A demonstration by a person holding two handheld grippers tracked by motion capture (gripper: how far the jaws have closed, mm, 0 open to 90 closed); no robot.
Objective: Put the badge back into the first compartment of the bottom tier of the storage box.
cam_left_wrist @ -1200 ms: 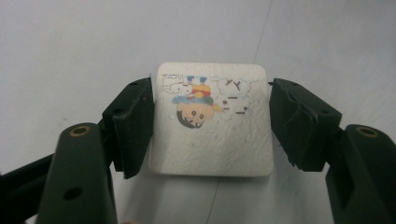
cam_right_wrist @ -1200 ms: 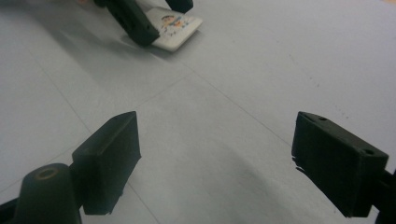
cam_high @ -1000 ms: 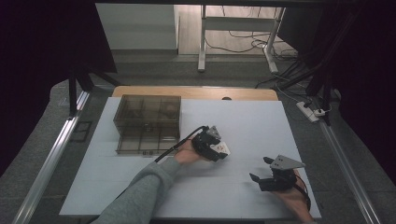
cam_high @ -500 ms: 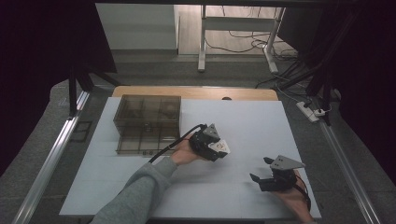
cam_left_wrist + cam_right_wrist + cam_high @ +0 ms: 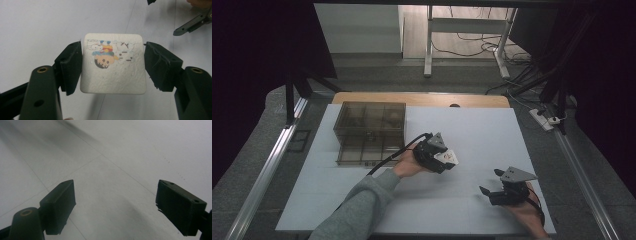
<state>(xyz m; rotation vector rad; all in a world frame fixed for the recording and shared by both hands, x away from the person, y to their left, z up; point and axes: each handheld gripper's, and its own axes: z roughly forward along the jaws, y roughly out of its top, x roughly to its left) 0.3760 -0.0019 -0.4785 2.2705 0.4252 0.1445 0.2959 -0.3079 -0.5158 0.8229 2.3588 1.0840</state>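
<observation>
Sliding a touch to the right since a second ago, the left gripper (image 5: 447,161) now sits just right of the brown see-through organiser box (image 5: 369,132), while the right gripper (image 5: 492,187) has barely budged down at the near right corner. And look at that left gripper view: a white square card (image 5: 113,67) with a little cartoon figure printed on it sits squarely between the two black jaws, both pads right up against its side edges, so it's pinching the card by its sides. From the high view the card shows as a pale patch at the gripper's tip, over the white worktop (image 5: 472,130); whether it's lifted clear or brushing the surface is hard to call from here, though a shadow falls beneath it in the close view. Grey sleeve (image 5: 357,210) reaching in from the bottom, hand wrapped round the handle, black cable looping back toward the box. Over on the right, the jaws are spread wide with bare white worktop between them, holding nothing at all.
</observation>
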